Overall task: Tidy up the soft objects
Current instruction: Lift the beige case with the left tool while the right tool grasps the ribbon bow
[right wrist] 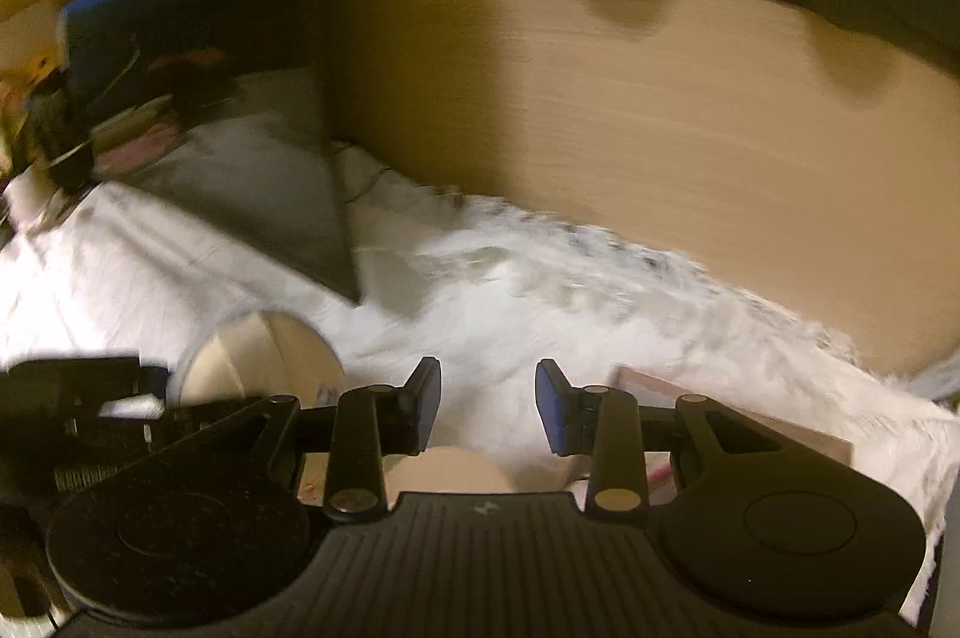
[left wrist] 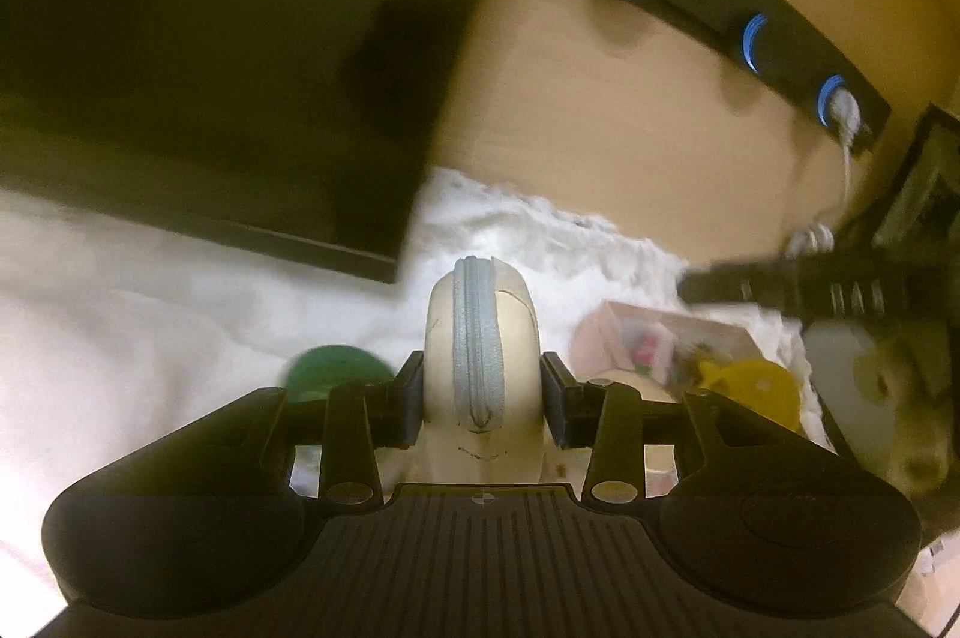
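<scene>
A white furry blanket [left wrist: 150, 290] covers the surface, running back to a tan wooden wall [left wrist: 600, 110] that carries a black rail [left wrist: 708, 2] with blue rings. A large dark panel [left wrist: 210, 56] fills the upper left of the left wrist view, blurred. In the right wrist view a grey pillow [right wrist: 258, 194] lies on the blanket by the wall corner. A pink box [left wrist: 660, 338] sits on the blanket to the right, with a yellow toy [left wrist: 750, 386] and other small items in it, too blurred to name. The left gripper [left wrist: 483, 398] is clenched on a cream pouch [left wrist: 480, 338] with a grey zipper [left wrist: 477, 338] running over its top; both pads press its sides, and it is held above the blanket, upright between the fingers. A green ball [left wrist: 336, 368] lies just beyond the left finger. The right gripper [right wrist: 486, 404] is released, nothing between its blue pads [right wrist: 555, 410], only blanket beyond them.
</scene>
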`<control>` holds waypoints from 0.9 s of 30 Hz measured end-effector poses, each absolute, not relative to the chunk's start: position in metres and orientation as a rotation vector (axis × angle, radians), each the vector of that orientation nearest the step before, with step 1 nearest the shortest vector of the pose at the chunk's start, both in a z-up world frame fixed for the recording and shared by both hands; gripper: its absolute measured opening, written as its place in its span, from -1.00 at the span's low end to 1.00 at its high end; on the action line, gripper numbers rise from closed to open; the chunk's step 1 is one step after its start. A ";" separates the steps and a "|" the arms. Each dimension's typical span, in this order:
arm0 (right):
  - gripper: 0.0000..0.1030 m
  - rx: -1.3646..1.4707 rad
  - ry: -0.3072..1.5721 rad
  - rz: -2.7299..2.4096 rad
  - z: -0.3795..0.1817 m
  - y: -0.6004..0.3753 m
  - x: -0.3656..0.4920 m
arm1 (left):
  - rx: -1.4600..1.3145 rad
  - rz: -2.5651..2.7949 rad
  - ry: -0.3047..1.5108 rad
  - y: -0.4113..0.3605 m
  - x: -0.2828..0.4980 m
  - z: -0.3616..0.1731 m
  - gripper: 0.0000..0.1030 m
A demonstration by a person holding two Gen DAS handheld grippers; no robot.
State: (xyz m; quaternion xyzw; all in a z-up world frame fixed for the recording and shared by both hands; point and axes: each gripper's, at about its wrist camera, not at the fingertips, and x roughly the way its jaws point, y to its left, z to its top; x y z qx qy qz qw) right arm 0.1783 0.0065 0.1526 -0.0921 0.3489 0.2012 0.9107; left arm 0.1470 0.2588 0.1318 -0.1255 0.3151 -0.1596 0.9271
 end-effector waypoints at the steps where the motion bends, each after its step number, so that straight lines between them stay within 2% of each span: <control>1: -0.33 -0.214 0.705 0.433 0.148 0.014 0.168 | -0.271 -0.310 0.637 0.267 0.142 0.134 -0.16; 6: -0.27 -0.315 0.687 0.529 0.113 0.057 0.121 | -0.318 -0.258 0.619 0.298 0.126 0.133 -0.16; 8: 0.02 -0.357 0.701 0.555 0.092 0.079 0.111 | -0.331 -0.234 0.623 0.306 0.124 0.130 -0.16; 9: 0.06 -0.377 0.707 0.559 0.082 0.089 0.108 | -0.337 -0.225 0.627 0.310 0.123 0.128 -0.16; 18: 0.07 -0.551 0.641 0.437 -0.003 0.156 0.128 | -0.354 -0.176 0.665 0.333 0.110 0.119 -0.16; 19: 0.06 -0.542 0.659 0.432 -0.007 0.156 0.132 | -0.352 -0.170 0.671 0.335 0.109 0.118 -0.16; 21: -0.11 -0.505 0.702 0.433 -0.011 0.153 0.138 | -0.349 -0.157 0.684 0.339 0.107 0.115 -0.16; 22: -0.40 -0.493 0.705 0.436 -0.010 0.150 0.137 | -0.346 -0.151 0.689 0.341 0.106 0.113 -0.16; 23: -0.47 -0.492 0.708 0.430 -0.008 0.148 0.136 | -0.347 -0.141 0.693 0.344 0.106 0.112 -0.16; 27: -0.48 -0.442 0.669 0.434 0.019 0.131 0.122 | -0.353 -0.123 0.698 0.349 0.107 0.108 -0.16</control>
